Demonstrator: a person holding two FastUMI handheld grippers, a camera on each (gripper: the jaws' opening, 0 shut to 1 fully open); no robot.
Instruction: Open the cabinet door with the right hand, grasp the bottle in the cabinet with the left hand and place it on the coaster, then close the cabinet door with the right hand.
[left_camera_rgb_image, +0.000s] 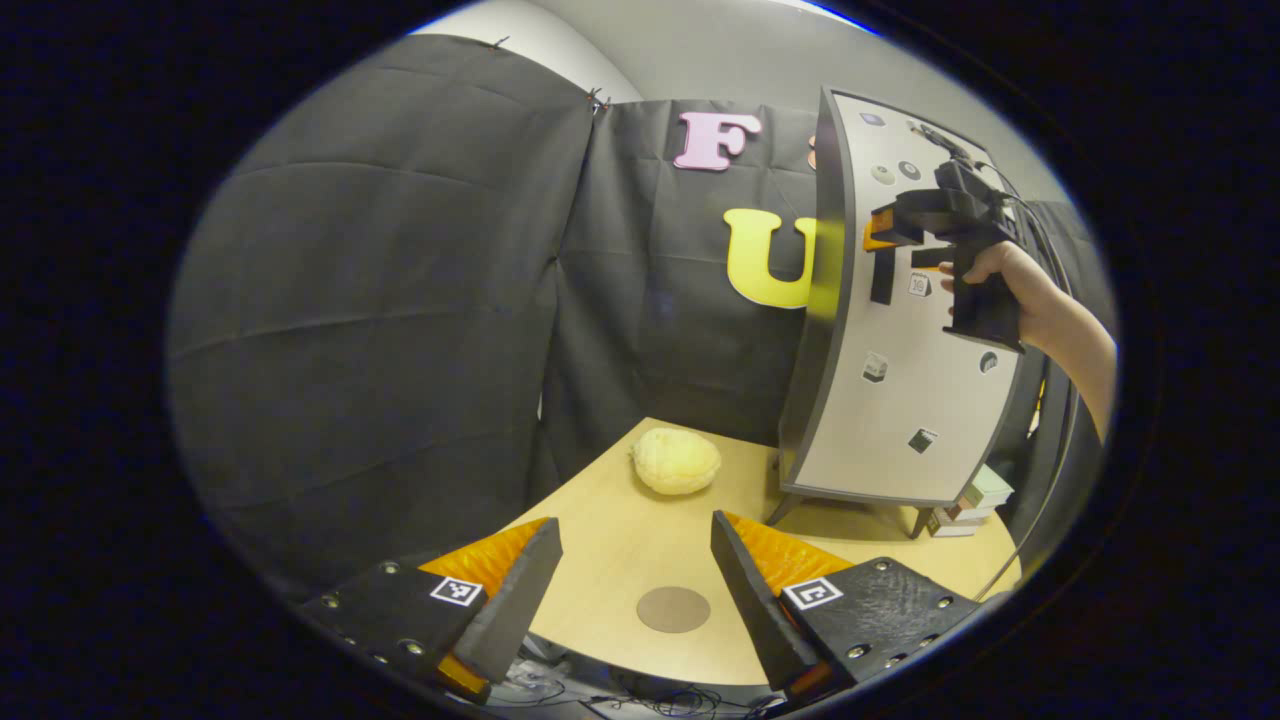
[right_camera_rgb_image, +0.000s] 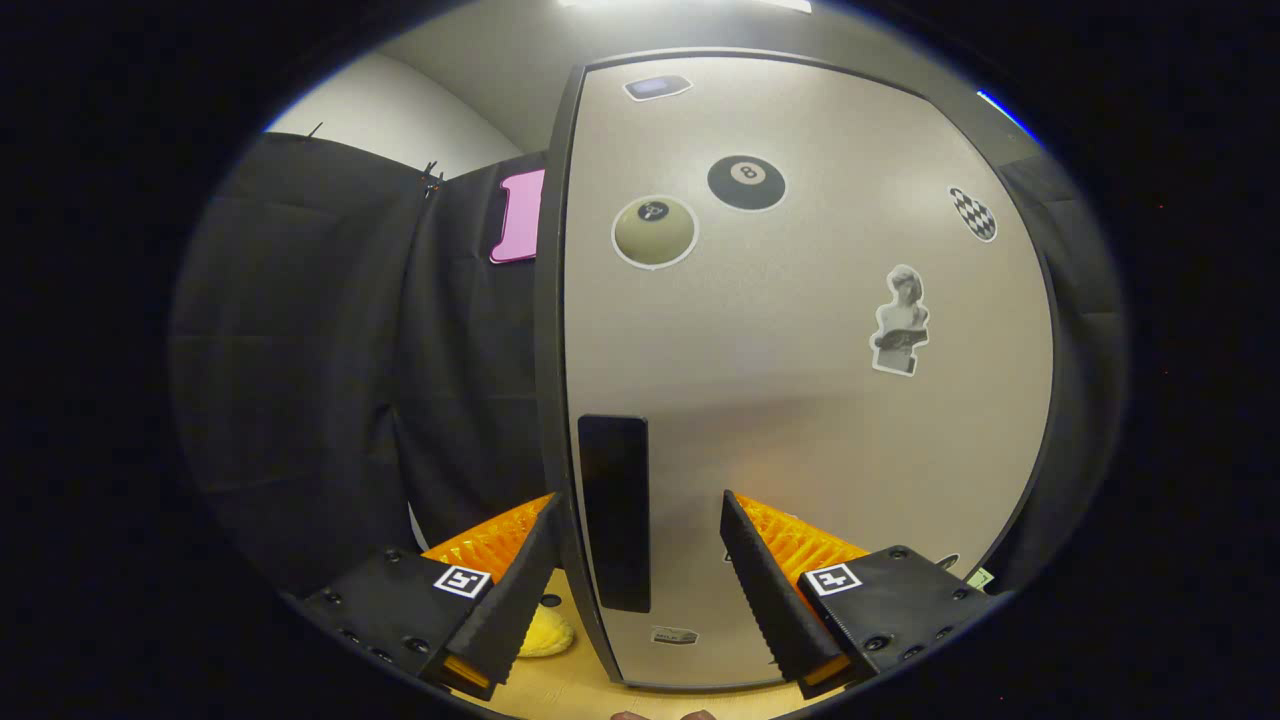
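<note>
While the left gripper (left_camera_rgb_image: 635, 585) hangs over the near edge of the bench (left_camera_rgb_image: 620, 530), its jaws stand wide with nothing between them. Just ahead of it, near that edge, the round coaster (left_camera_rgb_image: 673, 609) lies bare. Farther in, toward the back edge, sits a pale yellow lumpy thing (left_camera_rgb_image: 676, 461). On the right side of the bench stands the cabinet (left_camera_rgb_image: 1045, 440), and its door (left_camera_rgb_image: 900, 400), dotted with stickers, looks swung partly out; the bottle cannot be made out.

In the left gripper view a hand (left_camera_rgb_image: 1005, 275) holds the right gripper (left_camera_rgb_image: 890, 245) up against the door at the dark handle (left_camera_rgb_image: 883, 275). In the right gripper view the right gripper (right_camera_rgb_image: 635, 590) has its jaws wide, one to each side of the door's (right_camera_rgb_image: 800, 400) left edge and handle (right_camera_rgb_image: 614, 510), neither finger clearly pressing on it.
</note>
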